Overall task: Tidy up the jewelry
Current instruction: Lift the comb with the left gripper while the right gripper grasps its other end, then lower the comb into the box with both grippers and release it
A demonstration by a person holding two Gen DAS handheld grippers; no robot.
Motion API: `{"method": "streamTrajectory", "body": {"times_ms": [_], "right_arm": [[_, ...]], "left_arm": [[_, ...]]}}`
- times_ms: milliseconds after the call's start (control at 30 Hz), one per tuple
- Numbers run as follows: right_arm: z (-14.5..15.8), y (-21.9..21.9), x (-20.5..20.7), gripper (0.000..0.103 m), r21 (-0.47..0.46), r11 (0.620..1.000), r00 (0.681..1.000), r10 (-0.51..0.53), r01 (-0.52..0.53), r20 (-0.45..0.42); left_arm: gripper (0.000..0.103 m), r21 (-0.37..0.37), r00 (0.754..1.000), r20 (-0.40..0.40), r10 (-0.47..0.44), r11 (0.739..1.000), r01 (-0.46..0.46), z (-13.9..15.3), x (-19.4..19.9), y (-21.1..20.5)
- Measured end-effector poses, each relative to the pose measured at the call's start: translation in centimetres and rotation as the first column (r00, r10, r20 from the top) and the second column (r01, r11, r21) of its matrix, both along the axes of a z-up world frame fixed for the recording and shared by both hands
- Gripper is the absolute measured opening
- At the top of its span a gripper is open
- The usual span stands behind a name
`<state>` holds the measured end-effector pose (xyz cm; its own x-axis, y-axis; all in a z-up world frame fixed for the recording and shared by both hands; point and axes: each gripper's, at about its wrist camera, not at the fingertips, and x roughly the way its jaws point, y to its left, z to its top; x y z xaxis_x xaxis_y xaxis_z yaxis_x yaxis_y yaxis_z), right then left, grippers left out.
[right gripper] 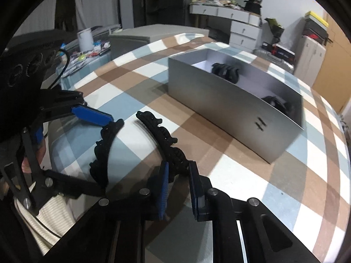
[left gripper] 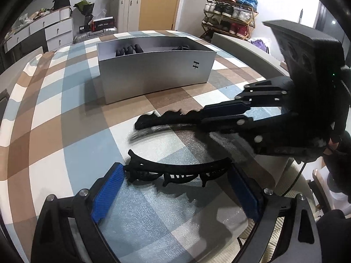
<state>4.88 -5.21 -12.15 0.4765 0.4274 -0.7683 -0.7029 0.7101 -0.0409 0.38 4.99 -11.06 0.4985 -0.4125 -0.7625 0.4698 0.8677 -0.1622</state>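
Note:
Two curved black toothed hair clips are over the checked tablecloth. One clip (left gripper: 175,171) (right gripper: 101,151) spans lengthwise between the blue pads of my left gripper (left gripper: 175,175) (right gripper: 103,153), whose wide-set jaws press on both of its ends. My right gripper (right gripper: 178,171) (left gripper: 204,115) is shut on the near end of the other clip (right gripper: 162,135) (left gripper: 166,117), which points away from the fingers just above the cloth. A silver open box (left gripper: 153,74) (right gripper: 230,109) stands further back on the table and holds dark clips (left gripper: 129,49) (right gripper: 226,70).
A thin translucent foam sheet (left gripper: 153,208) lies on the cloth under the grippers. A gloved hand (left gripper: 342,146) holds the right gripper at the table's right edge. Off the table stand a shoe rack (left gripper: 230,15), white drawers (right gripper: 241,28) and a cluttered side table (right gripper: 87,48).

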Motion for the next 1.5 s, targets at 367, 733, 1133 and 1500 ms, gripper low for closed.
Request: {"method": "streamTrajectory", "body": {"times_ms": [367, 733, 1133, 1500], "right_arm": [[2.9, -5.7, -1.1, 0.017, 0.239, 0.962, 0.991, -0.135, 0.133, -0.008], [7.0, -7.2, -0.9, 0.017, 0.419, 0.902, 0.992, -0.125, 0.101, 0.030], [9.7, -8.2, 2.5, 0.017, 0.496, 0.863, 0.984, -0.157, 0.092, 0.090], [10.9, -8.6, 6.0, 0.017, 0.543, 0.837, 0.980, -0.162, 0.075, 0.114]], "left_arm": [[0.092, -0.040, 0.990, 0.084, 0.112, 0.993, -0.108, 2.4, -0.1, 0.9], [0.092, -0.116, 0.942, 0.173, 0.289, 0.955, -0.272, 6.8, 2.4, 2.1], [0.092, -0.179, 0.927, 0.183, 0.327, 0.938, -0.295, 8.6, 6.1, 1.8], [0.092, -0.221, 0.934, 0.187, 0.305, 0.939, -0.262, 9.0, 9.4, 0.7]]}}
